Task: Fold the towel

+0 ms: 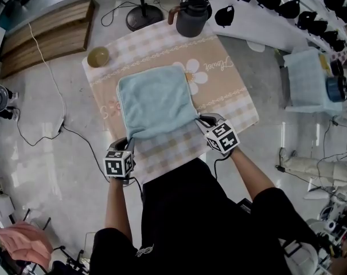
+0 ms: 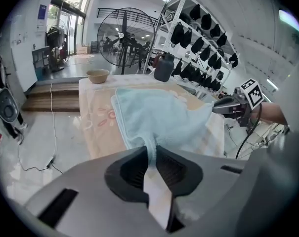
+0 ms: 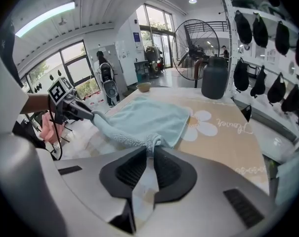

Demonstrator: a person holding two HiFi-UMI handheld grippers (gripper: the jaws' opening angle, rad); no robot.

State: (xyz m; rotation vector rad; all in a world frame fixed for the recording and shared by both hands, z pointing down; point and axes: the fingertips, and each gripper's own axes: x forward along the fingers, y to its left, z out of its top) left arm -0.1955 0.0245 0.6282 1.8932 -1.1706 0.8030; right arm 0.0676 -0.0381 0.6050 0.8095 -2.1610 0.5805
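Towel (image 1: 156, 102) corners clamped in left gripper (image 1: 129, 141) jaws and right gripper (image 1: 200, 120) jaws, cursive "Flower" on tablecloth (image 1: 233, 99)

Cursive "Flower" on tablecloth (image 1: 230, 96)

Towel on the table, a gripper at each near corner.
The towel (image 1: 156, 99) lies mid-table (image 1: 233, 105); bowl (image 1: 98, 56) at the far left corner, jug (image 1: 193, 16) at the far edge; left gripper (image 1: 129, 140) and right gripper (image 1: 200, 120) pinch its near corners.

The towel (image 1: 156, 102) is pale blue, the tablecloth (image 1: 230, 90) beige with white checks and daisies.
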